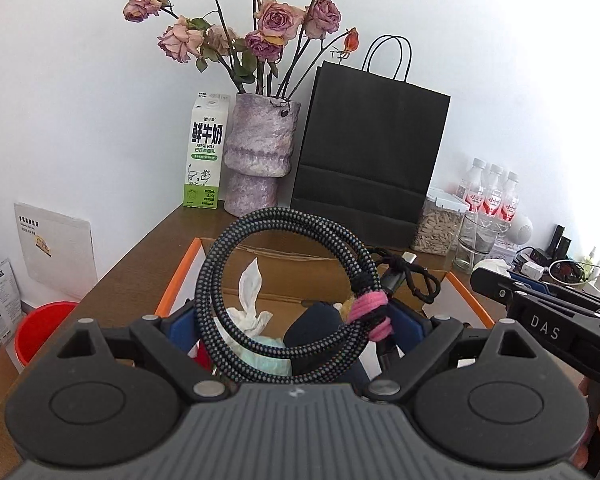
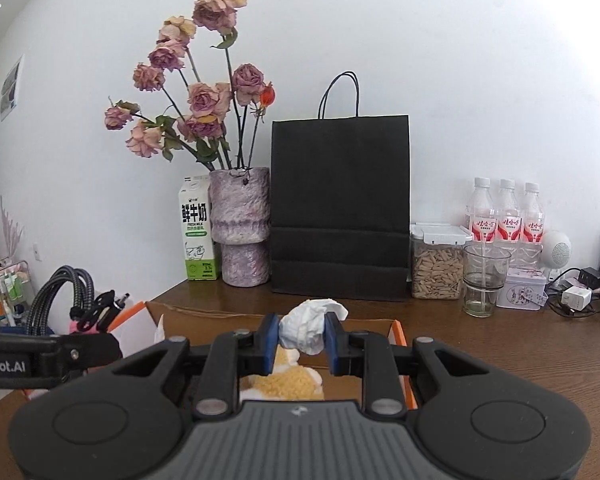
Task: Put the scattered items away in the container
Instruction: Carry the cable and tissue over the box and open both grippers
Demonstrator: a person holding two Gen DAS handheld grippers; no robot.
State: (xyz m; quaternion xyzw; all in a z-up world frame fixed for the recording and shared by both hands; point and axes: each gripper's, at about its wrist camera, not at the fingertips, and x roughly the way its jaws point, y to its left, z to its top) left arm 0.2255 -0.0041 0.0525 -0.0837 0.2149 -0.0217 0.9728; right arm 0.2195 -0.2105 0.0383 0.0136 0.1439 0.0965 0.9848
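My left gripper [image 1: 296, 320] is shut on a coiled black braided cable [image 1: 220, 256] tied with a pink band [image 1: 370, 314], held upright over the open cardboard box with orange flaps [image 1: 180, 276]. Inside the box lie a white tissue [image 1: 250, 296], a pale green item [image 1: 266, 354] and a dark item [image 1: 316, 328]. My right gripper [image 2: 302, 338] is shut on a crumpled white tissue [image 2: 308, 326] above the same box [image 2: 372, 326], where a yellow and white plush item [image 2: 290, 384] lies. The cable also shows at the left of the right wrist view [image 2: 66, 288].
On the wooden table [image 2: 500, 360] against the wall stand a milk carton [image 1: 204, 152], a purple vase of dried roses [image 1: 260, 152], a black paper bag [image 1: 372, 152], a seed jar [image 2: 436, 268], a glass [image 2: 484, 284], three water bottles [image 2: 508, 216], chargers and cables [image 2: 576, 296]. A red bucket [image 1: 40, 332] sits below left.
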